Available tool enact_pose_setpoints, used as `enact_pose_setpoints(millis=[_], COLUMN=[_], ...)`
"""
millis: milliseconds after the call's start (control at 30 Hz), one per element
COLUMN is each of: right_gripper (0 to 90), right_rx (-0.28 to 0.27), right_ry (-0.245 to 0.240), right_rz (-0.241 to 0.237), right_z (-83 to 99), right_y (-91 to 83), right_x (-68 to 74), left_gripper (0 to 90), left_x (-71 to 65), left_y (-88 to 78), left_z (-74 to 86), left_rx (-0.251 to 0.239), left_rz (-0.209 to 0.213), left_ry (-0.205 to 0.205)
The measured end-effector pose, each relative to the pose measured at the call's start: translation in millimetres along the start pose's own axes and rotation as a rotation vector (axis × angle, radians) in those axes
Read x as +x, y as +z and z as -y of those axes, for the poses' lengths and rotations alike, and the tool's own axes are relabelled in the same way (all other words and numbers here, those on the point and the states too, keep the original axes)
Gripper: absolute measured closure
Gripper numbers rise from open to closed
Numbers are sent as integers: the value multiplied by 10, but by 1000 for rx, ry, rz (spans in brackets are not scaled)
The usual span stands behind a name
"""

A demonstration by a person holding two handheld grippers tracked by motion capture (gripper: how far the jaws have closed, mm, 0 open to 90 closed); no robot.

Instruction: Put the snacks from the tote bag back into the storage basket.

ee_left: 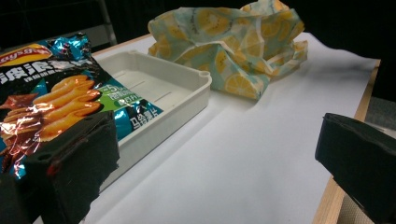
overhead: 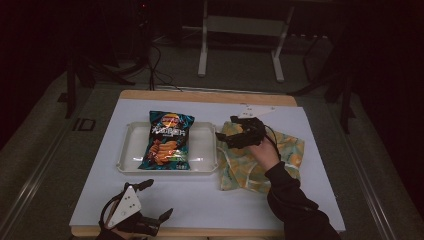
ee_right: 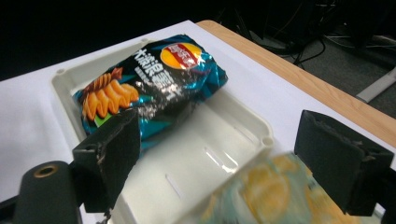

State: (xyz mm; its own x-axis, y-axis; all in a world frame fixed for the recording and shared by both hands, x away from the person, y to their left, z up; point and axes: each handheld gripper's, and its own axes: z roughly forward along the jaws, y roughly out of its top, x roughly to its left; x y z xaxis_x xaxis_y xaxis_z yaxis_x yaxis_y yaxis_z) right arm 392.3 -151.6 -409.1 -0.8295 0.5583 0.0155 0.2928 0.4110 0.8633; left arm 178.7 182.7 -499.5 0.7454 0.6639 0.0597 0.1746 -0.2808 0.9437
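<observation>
A teal bag of chips (overhead: 167, 140) lies in a white tray (overhead: 202, 146) in the middle of the white table mat. To the tray's right sits a crumpled lemon-print cloth (overhead: 245, 171). My right gripper (overhead: 226, 131) hovers over the cloth's left edge and points toward the tray. In the right gripper view its jaws (ee_right: 226, 154) stand open with nothing between them, above the cloth (ee_right: 261, 191) and the tray (ee_right: 219, 149), with the bag (ee_right: 154, 88) beyond. My left gripper (overhead: 156, 199) rests open at the near left edge and faces the bag (ee_left: 51, 102), the tray (ee_left: 177, 88) and the cloth (ee_left: 233, 46).
The white mat (overhead: 210, 200) covers a wooden table whose edge (overhead: 200, 95) shows at the far side. Beyond the table stand a white frame (overhead: 240, 35) and cables on a dark floor. Bare mat lies between the tray and the near edge.
</observation>
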Motion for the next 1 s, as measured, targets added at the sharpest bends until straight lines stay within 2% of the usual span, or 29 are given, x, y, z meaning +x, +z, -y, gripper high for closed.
enact_pose_setpoints(millis=[67, 100, 133, 467, 600, 633, 667, 800, 867, 1000], right_gripper=[145, 145, 145, 145, 146, 146, 146, 145, 146, 145], right_rx=[-5, -5, -13, -42, -72, -72, -84, -97, -103, -102], right_ry=[0, 0, 6, 15, 38, 38, 36, 33, 33, 50], right_rz=[8, 8, 16, 55, 74, 74, 93, 128, 155, 170], right_z=[59, 59, 102, 303, 431, 431, 490, 558, 636, 734], right_y=[-115, -115, -202, -525, -712, -712, -805, -921, -1041, -1123], right_x=[-11, -11, -12, -36, -49, -49, -44, -44, -49, -50], left_gripper=[1, 1, 1, 1, 1, 1, 1, 1, 1, 1], left_x=[0, 1, 0, -2, -1, -1, -3, -5, -3, -3], left_y=[1, 1, 1, 1, 1, 1, 2, 4, 5, 6], left_z=[0, 0, 0, 0, 0, 0, 0, 0, 0, 0], left_rx=[-2, 0, 0, 0, 1, 1, 1, 1, 1, 2], left_rz=[-1, -3, -2, -2, -3, -3, -3, -5, -7, -7], left_ry=[-2, -1, -1, -1, 0, 0, 0, 0, 0, 0])
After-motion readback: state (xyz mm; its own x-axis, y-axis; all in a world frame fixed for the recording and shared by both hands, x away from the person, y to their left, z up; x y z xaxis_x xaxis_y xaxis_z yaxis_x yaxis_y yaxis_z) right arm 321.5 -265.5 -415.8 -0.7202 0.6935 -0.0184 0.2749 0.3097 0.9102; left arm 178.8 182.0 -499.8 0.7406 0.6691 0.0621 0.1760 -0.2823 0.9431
